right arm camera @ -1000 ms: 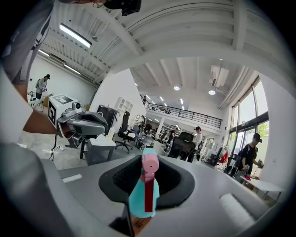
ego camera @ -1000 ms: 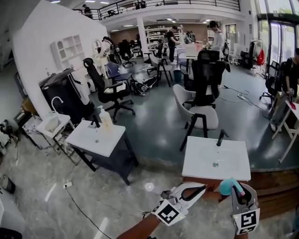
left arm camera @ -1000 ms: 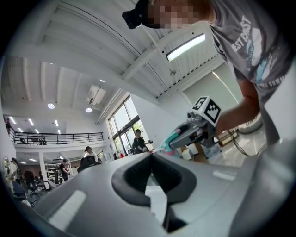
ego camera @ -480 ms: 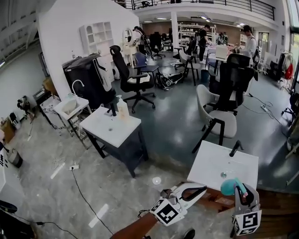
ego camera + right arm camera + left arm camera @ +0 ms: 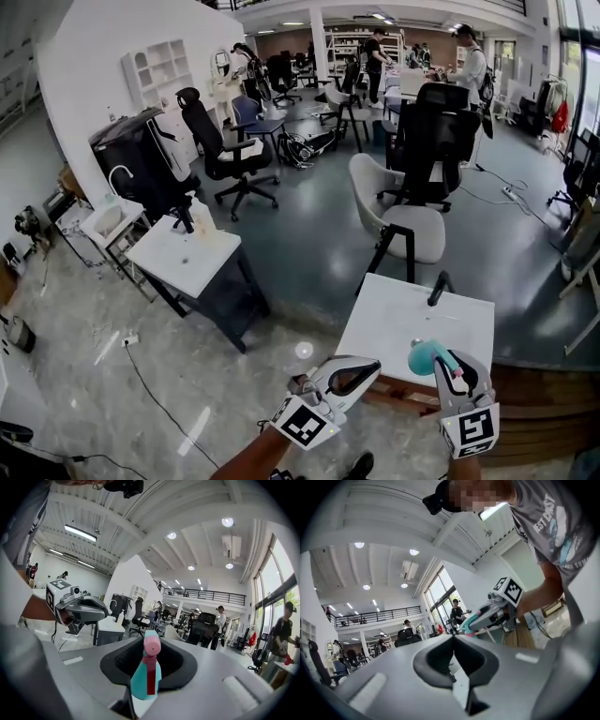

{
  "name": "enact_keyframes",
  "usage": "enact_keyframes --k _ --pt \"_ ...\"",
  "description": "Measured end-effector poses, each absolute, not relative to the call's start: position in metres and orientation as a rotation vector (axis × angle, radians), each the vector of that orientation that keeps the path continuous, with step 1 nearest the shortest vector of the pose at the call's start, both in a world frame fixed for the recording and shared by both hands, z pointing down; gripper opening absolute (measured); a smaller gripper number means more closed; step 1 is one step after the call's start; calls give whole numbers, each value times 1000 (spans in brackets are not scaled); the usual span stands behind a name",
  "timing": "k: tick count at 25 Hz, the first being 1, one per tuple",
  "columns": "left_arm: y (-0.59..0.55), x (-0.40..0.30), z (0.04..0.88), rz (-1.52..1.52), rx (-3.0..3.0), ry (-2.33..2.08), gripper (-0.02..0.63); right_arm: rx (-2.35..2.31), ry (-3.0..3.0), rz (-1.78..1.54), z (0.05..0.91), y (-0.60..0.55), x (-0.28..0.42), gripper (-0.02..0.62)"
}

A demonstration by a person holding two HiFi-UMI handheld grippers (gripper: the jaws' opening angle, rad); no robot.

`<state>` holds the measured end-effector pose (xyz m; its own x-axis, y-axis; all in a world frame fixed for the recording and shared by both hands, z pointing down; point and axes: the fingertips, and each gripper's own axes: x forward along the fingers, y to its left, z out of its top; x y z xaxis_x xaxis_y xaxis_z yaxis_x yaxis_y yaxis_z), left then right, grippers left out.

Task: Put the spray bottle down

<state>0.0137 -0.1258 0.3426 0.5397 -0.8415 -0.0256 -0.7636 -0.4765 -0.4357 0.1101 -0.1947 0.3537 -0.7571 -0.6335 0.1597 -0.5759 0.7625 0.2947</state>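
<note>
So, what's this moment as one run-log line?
right gripper: shut on spray bottle | left gripper: shut, empty | spray bottle: not yet down

The person's grey shirt (image 5: 555,520) reads partly "EST COAST".

Teal spray bottle (image 5: 425,356) with pink nozzle and red trigger, pale grey right hand-held gripper (image 5: 449,367) and left hand-held gripper (image 5: 371,366) with black-and-white square markers, white table (image 5: 394,319), dark blue-grey floor (image 5: 309,244)
</note>
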Motion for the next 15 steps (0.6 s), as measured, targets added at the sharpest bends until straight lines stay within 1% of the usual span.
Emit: enact_keyframes --k 12,15 --pt "-176 52 332 -337 -2325 1363 2 836 -2764 -350 350 -245 137 86" --pt "-181 58 330 -340 -2322 1359 2 857 -2783 -311 351 -255 143 86"
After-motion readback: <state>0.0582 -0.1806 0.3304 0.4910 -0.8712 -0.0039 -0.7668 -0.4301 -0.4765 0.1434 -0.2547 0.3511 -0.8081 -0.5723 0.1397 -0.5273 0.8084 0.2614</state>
